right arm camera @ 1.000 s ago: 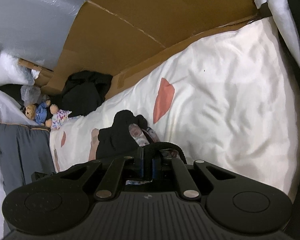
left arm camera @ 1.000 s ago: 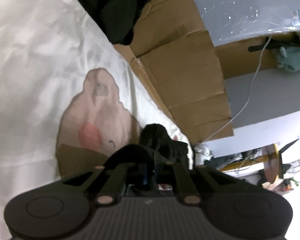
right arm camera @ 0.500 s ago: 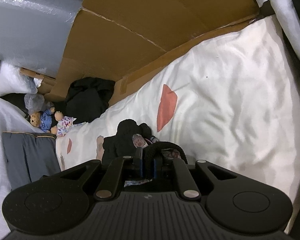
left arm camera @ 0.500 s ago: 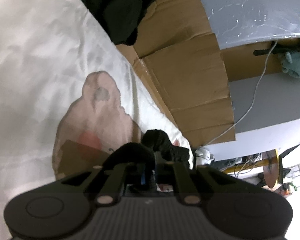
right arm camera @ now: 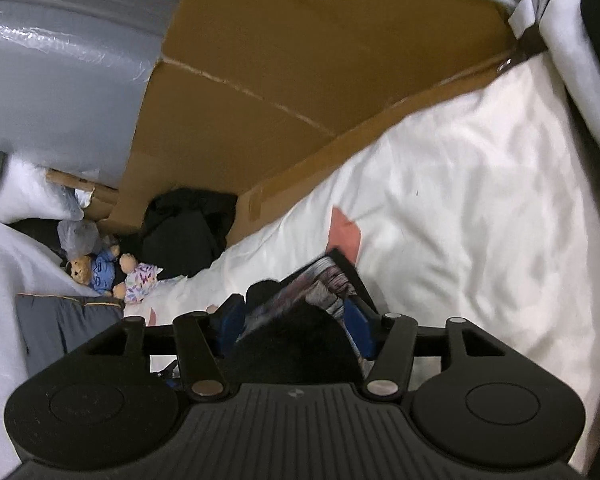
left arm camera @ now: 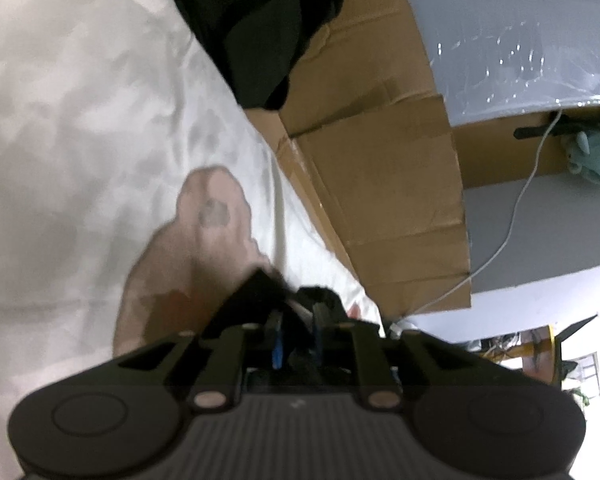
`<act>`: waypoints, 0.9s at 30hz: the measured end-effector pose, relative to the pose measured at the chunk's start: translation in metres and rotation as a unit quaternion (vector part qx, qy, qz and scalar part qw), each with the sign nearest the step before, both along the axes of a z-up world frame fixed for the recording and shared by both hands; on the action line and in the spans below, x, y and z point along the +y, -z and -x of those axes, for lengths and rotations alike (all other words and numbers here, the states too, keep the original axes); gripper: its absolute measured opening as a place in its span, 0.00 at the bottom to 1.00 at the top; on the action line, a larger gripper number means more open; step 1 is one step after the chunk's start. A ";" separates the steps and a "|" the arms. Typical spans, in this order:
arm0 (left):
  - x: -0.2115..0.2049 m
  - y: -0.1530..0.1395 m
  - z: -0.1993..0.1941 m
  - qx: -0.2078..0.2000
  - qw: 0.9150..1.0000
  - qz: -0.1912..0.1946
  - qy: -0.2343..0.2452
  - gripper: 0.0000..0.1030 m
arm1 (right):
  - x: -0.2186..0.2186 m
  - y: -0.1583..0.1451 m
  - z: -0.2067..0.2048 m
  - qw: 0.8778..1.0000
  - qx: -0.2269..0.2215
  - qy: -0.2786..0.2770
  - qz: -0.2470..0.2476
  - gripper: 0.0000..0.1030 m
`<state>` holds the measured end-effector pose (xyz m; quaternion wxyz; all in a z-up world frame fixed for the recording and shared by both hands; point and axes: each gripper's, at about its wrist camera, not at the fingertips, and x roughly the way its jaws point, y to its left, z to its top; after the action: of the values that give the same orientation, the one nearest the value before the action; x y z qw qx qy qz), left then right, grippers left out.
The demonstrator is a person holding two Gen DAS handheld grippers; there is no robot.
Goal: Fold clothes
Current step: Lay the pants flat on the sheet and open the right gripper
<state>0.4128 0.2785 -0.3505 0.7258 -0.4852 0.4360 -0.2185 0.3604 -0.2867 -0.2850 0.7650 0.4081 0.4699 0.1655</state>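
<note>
A black garment with a colourful print (right arm camera: 324, 284) lies bunched on the white bedsheet (right arm camera: 460, 200). My right gripper (right arm camera: 296, 312) is open, its blue-padded fingers wide apart on either side of the garment. In the left wrist view the same black garment (left arm camera: 296, 300) sits between the fingers of my left gripper (left arm camera: 296, 332), which stand a little apart with cloth between them. The sheet (left arm camera: 80, 120) carries a pale pink cartoon print (left arm camera: 204, 232).
Brown cardboard (left arm camera: 380, 184) lines the bed's edge, also seen in the right wrist view (right arm camera: 300, 60). A pile of black clothes (left arm camera: 256, 20) lies at the bed's far end (right arm camera: 188, 232). Stuffed toys (right arm camera: 108, 276) and grey folded cloth (right arm camera: 60, 328) lie left. A white cable (left arm camera: 516, 208) hangs nearby.
Both grippers were shut on the garment; now the right one has opened wide and the left has parted slightly. The garment has shifted and shows its printed side.
</note>
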 end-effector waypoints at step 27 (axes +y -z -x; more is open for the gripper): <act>-0.017 0.004 0.005 -0.026 0.989 -0.132 0.064 0.37 | 0.017 0.022 -0.005 0.998 -0.002 -0.028 0.051 0.48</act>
<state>0.4082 0.2617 -0.3541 0.7788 -0.3509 0.4722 -0.2175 0.3651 -0.2692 -0.3072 0.7806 0.3553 0.4876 0.1635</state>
